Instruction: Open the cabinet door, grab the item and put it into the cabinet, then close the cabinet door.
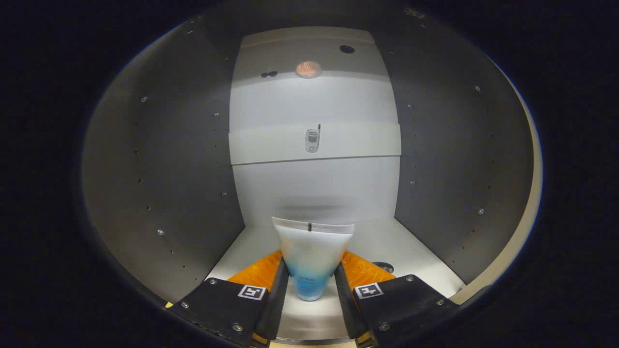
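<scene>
In the gripper view, the gripper [312, 285] is inside the cabinet [159, 183], its jaws clamped on a white-and-blue tube [312, 256] held between them, crimped end pointing toward the back wall. The tube sits just above the cabinet floor [420, 251], below a shelf [358, 142].

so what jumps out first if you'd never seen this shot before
A white tube with a blue lower end stands between the two fingers of the claw, which press on it from both sides. It is inside a pale cabinet. Beyond it, a small phone-like object sits on a ledge at the back wall.
</scene>
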Motion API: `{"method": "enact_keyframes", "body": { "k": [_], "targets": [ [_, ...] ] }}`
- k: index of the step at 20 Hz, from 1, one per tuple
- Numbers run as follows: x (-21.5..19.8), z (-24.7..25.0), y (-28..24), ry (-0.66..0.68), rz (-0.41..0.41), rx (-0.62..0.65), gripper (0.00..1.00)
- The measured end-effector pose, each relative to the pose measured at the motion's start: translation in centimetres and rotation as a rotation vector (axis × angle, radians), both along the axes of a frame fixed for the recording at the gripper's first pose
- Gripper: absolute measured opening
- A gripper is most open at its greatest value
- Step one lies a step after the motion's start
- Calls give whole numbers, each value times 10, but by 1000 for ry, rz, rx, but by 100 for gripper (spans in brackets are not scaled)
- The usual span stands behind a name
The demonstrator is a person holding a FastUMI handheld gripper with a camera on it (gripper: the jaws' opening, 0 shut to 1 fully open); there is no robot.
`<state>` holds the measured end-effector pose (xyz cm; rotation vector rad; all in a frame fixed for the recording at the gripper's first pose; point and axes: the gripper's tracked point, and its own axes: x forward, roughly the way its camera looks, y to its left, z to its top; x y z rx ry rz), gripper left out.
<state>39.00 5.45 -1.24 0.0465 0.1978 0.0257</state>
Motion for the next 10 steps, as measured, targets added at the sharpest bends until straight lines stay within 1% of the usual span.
{"method": "enact_keyframes", "body": {
  "k": [8,10],
  "targets": [
    [1,-5,3,-41,12,-107,52],
    [0,-9,2,-24,2,-107,54]
  ]
}}
